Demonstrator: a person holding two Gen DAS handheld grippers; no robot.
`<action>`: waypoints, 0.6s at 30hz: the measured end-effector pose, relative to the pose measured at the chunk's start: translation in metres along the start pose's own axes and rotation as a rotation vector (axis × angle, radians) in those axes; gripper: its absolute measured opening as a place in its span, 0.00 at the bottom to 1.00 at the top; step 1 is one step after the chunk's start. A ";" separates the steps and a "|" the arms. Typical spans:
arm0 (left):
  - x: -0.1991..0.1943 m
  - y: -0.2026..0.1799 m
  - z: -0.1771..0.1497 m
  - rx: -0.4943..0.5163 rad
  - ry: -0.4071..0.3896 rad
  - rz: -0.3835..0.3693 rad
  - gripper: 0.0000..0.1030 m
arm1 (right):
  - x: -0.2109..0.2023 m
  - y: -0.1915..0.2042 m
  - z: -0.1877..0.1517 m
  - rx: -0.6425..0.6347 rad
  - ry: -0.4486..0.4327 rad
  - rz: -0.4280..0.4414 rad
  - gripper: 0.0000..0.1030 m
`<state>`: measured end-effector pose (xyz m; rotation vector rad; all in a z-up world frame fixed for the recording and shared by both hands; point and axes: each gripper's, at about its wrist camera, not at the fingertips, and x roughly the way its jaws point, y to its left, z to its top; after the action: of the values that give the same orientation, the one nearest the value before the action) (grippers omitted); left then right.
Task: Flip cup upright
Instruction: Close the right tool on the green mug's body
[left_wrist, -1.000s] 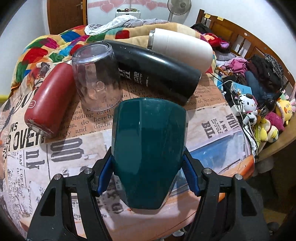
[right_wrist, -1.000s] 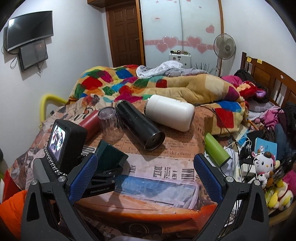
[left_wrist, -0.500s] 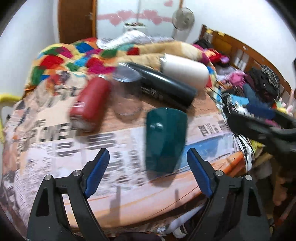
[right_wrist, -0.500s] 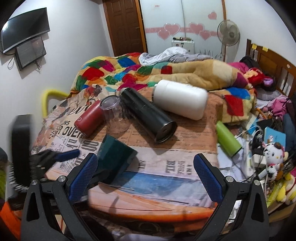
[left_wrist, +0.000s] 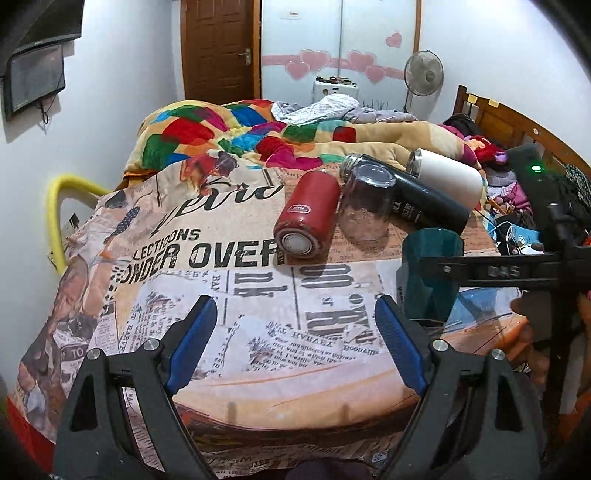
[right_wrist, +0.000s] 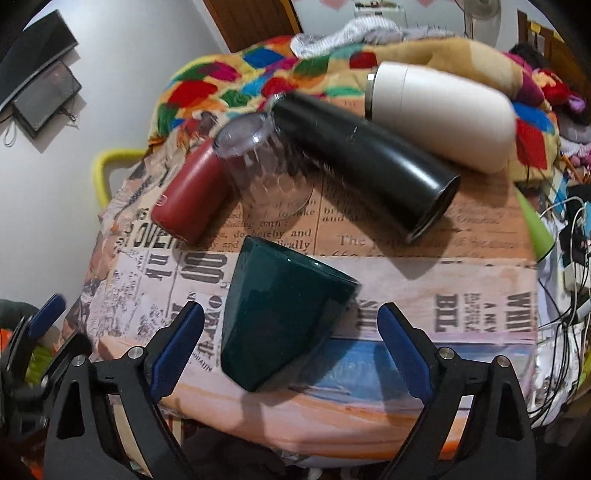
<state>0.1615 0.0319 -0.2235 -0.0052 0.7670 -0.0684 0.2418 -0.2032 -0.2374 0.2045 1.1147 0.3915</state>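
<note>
A dark green cup (right_wrist: 280, 317) stands upside down, base up, near the front edge of the newspaper-print table (right_wrist: 443, 288). My right gripper (right_wrist: 290, 350) is open, its blue pads on either side of the cup and apart from it. In the left wrist view the cup (left_wrist: 428, 273) is at the right, partly behind the right gripper's black arm. My left gripper (left_wrist: 295, 347) is open and empty over the table's front, left of the cup. A clear glass (right_wrist: 266, 173) also stands upside down behind the green cup.
A red bottle (right_wrist: 192, 195), a black flask (right_wrist: 362, 166) and a white flask (right_wrist: 443, 110) lie on their sides behind the cup. A green bottle (right_wrist: 535, 229) lies at the right edge. Cables and clutter are to the right, a quilted bed behind.
My left gripper let go of the green cup and pulled back to the left. My right gripper moved in and down, so its open fingers now flank the cup.
</note>
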 end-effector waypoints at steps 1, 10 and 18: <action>0.001 0.001 -0.002 -0.005 0.002 0.000 0.85 | 0.005 0.001 0.002 0.000 0.010 -0.010 0.91; 0.008 0.004 -0.007 -0.005 0.021 -0.006 0.85 | 0.025 0.002 0.012 -0.001 0.070 -0.021 0.73; 0.011 0.002 -0.007 -0.011 0.035 -0.011 0.85 | 0.013 0.006 0.008 -0.048 0.055 -0.002 0.72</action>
<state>0.1641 0.0334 -0.2362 -0.0183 0.8023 -0.0753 0.2524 -0.1926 -0.2427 0.1510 1.1585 0.4244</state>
